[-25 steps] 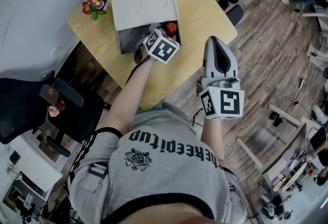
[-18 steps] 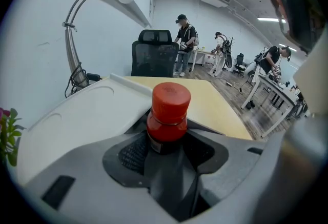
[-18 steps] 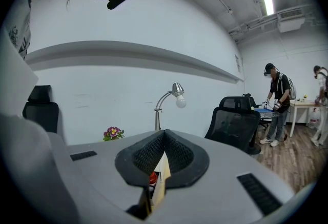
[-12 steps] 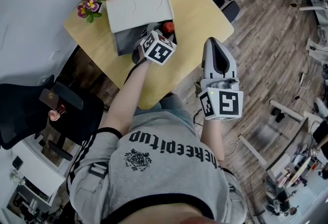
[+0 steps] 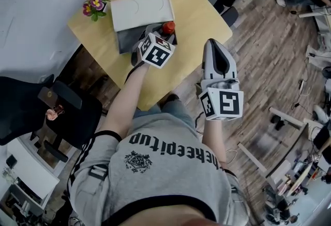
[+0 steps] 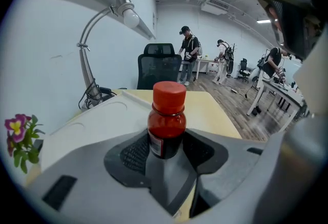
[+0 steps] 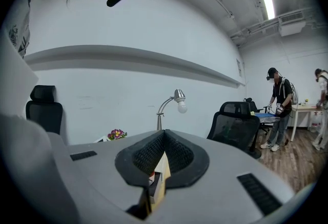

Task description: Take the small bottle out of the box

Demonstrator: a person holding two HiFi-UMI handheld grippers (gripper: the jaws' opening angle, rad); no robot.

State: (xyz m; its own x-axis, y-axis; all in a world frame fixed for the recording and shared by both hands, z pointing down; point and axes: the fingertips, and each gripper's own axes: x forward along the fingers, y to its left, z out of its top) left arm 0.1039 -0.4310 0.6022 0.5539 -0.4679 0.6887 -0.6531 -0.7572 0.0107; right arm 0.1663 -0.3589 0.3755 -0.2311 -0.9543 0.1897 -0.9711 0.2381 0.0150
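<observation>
I am clamping my left gripper (image 5: 161, 38) on the upright small bottle (image 6: 166, 120) at the box (image 5: 124, 43) rim, my right gripper (image 7: 162, 141) hanging well apart, jaws together

Left arm (image 5: 126, 96) is reaching out bare toward roughly 1 o'clock, and the left gripper (image 6: 165, 148) at the end of it is squeezing its jaws on the small bottle (image 6: 166, 115), holding it upright. Right arm (image 5: 214, 139) is hanging in close to the body, elbow bent, with the right gripper (image 7: 162, 141) pointing at 12 o'clock, jaws pressing together.
</observation>
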